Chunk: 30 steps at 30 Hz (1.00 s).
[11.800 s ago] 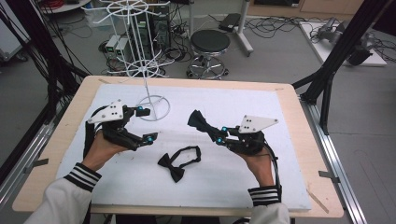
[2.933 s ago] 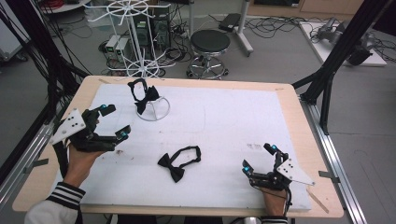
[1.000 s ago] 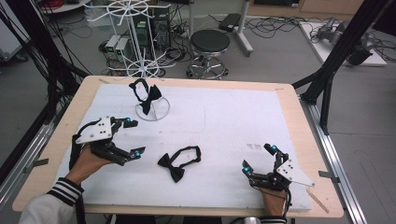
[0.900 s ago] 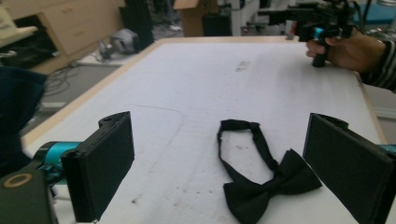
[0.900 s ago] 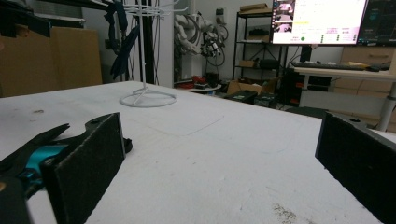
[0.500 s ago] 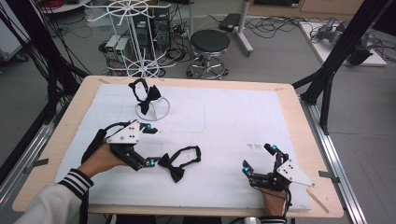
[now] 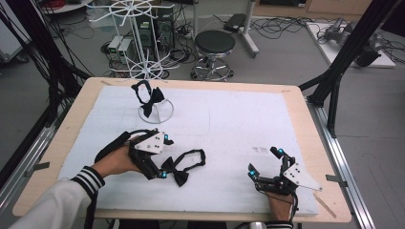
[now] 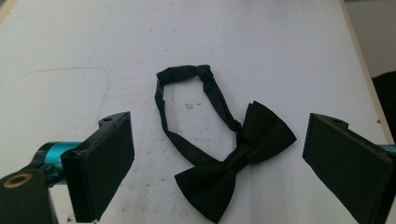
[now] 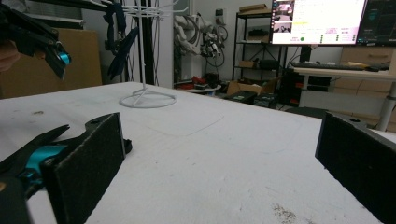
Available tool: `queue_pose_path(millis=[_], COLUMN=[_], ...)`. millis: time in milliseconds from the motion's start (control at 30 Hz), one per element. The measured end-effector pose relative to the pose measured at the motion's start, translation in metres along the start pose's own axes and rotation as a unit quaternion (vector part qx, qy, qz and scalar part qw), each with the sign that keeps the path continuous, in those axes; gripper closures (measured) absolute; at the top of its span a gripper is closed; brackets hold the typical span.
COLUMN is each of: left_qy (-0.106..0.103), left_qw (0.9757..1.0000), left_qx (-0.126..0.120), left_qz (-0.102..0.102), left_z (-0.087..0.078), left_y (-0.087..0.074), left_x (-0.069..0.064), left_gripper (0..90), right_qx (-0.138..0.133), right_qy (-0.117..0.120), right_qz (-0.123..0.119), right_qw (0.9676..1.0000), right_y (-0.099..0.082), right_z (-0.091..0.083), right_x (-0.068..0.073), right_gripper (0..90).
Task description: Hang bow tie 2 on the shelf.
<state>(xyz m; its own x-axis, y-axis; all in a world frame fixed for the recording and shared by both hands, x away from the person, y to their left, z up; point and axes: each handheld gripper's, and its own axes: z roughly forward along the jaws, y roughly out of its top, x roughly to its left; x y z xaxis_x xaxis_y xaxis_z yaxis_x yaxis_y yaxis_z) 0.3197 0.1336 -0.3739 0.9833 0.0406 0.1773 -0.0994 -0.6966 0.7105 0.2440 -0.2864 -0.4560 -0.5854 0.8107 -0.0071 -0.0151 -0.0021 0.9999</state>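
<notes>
A black bow tie [image 7: 183,166] lies on the white mat, strap looped behind the bow. My left gripper [image 7: 165,158] stands open right at its left end, one jaw on each side of the bow. In the left gripper view the bow tie [image 8: 236,161] lies between and just ahead of the wide-open jaws of the left gripper [image 8: 217,149]. A second black bow tie [image 7: 148,98] hangs on a small white wire stand [image 7: 156,114] at the back left. My right gripper [image 7: 264,162] rests open on the mat at the front right, holding nothing.
A white mat [image 7: 239,119] covers the wooden table [image 7: 305,124]. In the right gripper view the white stand [image 9: 147,99] with its hanging bow tie [image 9: 120,39] rises far ahead. A stool [image 7: 215,45] and a tall wire rack [image 7: 138,33] stand on the floor beyond the table.
My left gripper has moved from the table's left side right to the lying bow tie, jaws open. The right gripper has stayed still at the front right. The other bow tie, once in the right gripper, now hangs on the stand.
</notes>
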Motion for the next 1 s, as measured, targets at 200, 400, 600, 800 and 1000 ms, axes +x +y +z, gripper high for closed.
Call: queue_pose_path(millis=[200, 400, 600, 800, 1000], left_qy=[-0.025, -0.046, -0.065, -0.075, -0.086], left_qw=[0.9990, 0.9963, 0.9936, 0.9899, 0.9855], left_qx=[0.034, 0.065, 0.086, 0.109, 0.130], left_qz=[0.012, 0.032, 0.033, 0.051, 0.068], left_z=[0.015, 0.029, 0.040, 0.045, 0.049], left_y=[0.002, 0.006, 0.006, 0.005, 0.002], left_x=[0.000, 0.000, 0.001, 0.002, 0.003], left_gripper=[9.7, 10.7, 14.0, 20.0, 27.8], right_qx=[0.000, 0.000, -0.001, 0.000, 0.000], right_qy=[0.001, 0.000, 0.001, 0.000, -0.001], right_qz=[0.000, 0.000, -0.001, 0.002, 0.003], right_qw=[1.0000, 1.0000, 1.0000, 1.0000, 1.0000], right_y=[0.000, 0.000, 0.000, 0.000, 0.000], right_z=[0.000, 0.000, 0.000, 0.000, 0.000], right_x=[0.000, 0.000, 0.000, 0.000, 0.000], right_gripper=[0.7, 0.7, 0.6, 0.7, 0.7])
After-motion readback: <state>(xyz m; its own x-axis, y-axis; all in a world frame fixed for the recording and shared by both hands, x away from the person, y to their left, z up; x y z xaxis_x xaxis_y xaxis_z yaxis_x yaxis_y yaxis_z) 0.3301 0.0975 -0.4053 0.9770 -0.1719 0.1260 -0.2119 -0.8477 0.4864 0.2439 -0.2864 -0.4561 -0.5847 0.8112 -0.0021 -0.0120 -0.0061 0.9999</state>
